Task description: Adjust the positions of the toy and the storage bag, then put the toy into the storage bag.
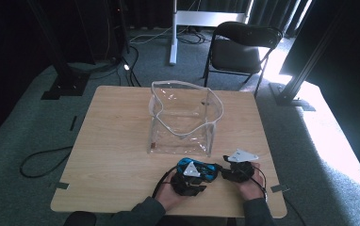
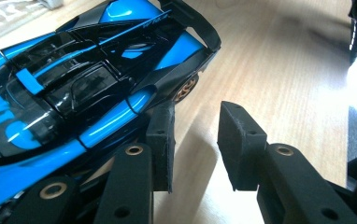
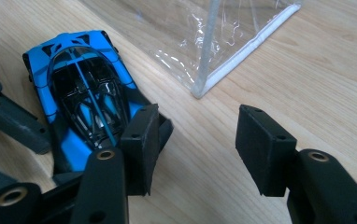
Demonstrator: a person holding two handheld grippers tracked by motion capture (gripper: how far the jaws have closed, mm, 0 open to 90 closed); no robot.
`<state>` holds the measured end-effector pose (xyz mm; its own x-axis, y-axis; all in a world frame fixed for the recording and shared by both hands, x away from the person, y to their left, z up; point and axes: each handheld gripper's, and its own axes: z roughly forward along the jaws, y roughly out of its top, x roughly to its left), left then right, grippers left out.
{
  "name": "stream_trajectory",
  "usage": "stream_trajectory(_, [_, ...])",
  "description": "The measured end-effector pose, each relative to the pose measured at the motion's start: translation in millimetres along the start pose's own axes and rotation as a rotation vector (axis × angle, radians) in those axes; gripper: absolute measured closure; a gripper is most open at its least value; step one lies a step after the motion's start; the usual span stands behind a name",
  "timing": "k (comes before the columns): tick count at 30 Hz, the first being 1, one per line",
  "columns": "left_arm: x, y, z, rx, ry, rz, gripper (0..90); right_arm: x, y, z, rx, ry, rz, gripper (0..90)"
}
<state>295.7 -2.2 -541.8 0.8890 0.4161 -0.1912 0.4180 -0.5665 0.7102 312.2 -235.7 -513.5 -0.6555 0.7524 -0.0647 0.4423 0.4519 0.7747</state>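
- Wooden counter (image 1: pixel 117 141) on grey carpet, dark curtains behind, black folding chair (image 1: pixel 241 47) past the far edge; left half of the counter bare, plenty of room there.
- Clear plastic bag (image 1: pixel 183 117) stands open-topped mid-counter, white-trimmed rim; its near bottom corner sits just beyond the car.
- Blue and black toy car (image 1: pixel 201 168) lies on the counter near the front edge, between the two grippers — close to the bag, not touching it.
- Left gripper (image 2: pixel 195 140): fingers apart, nothing between them; the left finger (image 2: pixel 162 140) sits right against the car's flank by the rear wheel, contact hard to confirm.
- Right gripper (image 3: pixel 197 149): fingers spread wide over bare wood; the left finger (image 3: pixel 141 144) overlaps the car's end, touching or not I cannot tell.
- High view: car mostly covered by the left gripper's grey plate and both hands; grippers nearly meet.
- Left gripper view cuts off the car's front; glare washes out the right side.
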Motion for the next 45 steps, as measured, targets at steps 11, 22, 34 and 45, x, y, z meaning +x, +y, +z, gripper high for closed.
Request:
stream_trajectory(11, [-1.5, -9.0, -19.6, 0.035, 0.061, 0.021, 58.6, -0.1, 0.0, -0.2, -0.008, 0.02, -0.005, 47.4])
stream_trajectory(22, [22.6, -31.9, -47.4, 0.034, 0.167, -0.008, 57.5, 1.6, 2.1, 0.7, -0.014, 0.059, -0.011, 47.4])
stream_trajectory(34, [31.9, -28.7, -43.4, 0.003, 0.161, -0.032, 58.3, -0.7, 1.5, -0.9, -0.02, 0.049, -0.012, 46.6])
stream_trajectory(45, [40.7, -42.7, -64.9, -0.005, 0.221, -0.041, 53.0, 1.3, 4.2, -1.2, -0.037, 0.118, -0.04, 41.3])
